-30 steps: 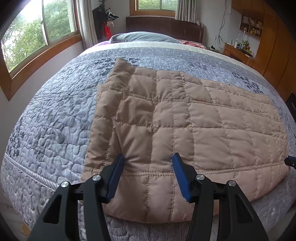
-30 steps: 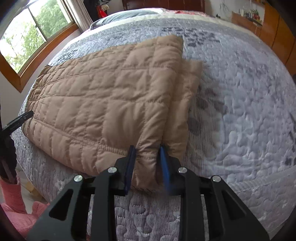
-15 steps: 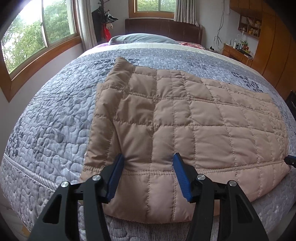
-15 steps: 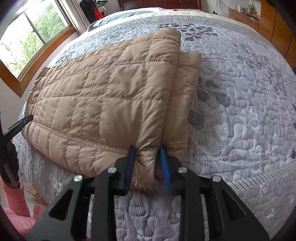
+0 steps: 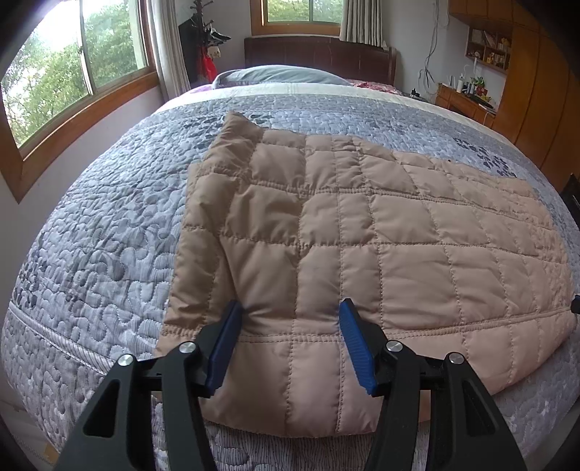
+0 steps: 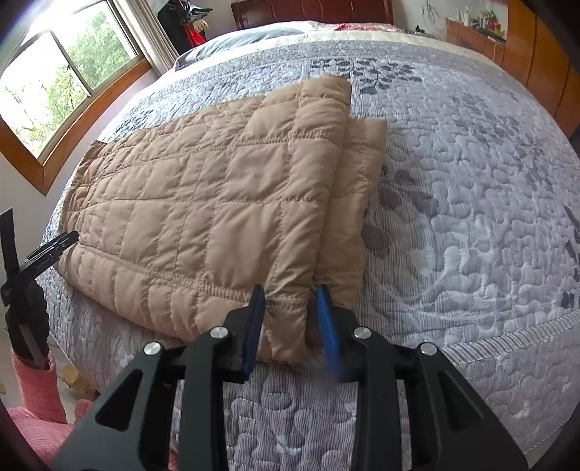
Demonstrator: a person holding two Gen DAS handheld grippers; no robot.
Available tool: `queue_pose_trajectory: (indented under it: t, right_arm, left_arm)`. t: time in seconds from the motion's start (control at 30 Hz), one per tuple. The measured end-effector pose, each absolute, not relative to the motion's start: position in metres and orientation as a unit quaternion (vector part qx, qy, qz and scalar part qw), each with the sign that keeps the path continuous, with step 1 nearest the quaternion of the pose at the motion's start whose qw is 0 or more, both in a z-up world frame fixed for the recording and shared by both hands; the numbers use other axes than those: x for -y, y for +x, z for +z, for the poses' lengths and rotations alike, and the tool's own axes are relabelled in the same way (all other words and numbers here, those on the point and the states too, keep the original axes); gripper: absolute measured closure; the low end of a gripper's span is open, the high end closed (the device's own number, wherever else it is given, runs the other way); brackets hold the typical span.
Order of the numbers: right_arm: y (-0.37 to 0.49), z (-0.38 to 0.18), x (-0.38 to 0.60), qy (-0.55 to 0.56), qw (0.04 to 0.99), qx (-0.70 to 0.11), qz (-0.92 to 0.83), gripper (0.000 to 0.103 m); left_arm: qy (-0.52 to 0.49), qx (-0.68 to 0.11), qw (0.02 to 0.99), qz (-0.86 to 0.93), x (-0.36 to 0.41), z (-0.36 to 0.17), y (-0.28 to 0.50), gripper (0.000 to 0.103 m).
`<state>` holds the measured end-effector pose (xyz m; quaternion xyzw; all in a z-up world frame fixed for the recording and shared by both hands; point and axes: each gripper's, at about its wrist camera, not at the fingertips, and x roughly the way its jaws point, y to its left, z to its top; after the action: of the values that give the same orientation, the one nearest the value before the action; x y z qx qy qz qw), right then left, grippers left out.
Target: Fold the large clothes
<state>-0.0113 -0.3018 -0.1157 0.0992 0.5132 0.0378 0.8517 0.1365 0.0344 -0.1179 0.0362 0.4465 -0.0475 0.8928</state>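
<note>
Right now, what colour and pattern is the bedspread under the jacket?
The bedspread is grey with a quilted leaf and pebble pattern, clearest in the right wrist view.

— Where's the light coming from?
— Daylight through the window (image 5: 72,72), up and to the left of the left gripper (image 5: 290,311); the panes are blown out to white there. A smaller window (image 5: 290,14) sits straight ahead.
— Any hard shadows?
— No, soft and even; only faint shade in the quilted jacket (image 5: 362,235) seams.
— Sharpness?
— Mostly crisp. The right gripper (image 6: 290,297) has one blue pad (image 6: 330,337) smeared. Both views bulge, corners going black.
</note>
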Motion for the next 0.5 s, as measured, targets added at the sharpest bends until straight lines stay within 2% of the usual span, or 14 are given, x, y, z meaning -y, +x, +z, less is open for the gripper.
queue_pose_trajectory:
  t: [0.5]
  right_arm:
    - [-0.014, -0.091, 0.28, 0.077, 0.86, -0.5, 0.06, 0.073]
  left_arm:
    - [0.032, -0.447, 0.892, -0.052, -0.036, -0.118, 0.139, 0.046]
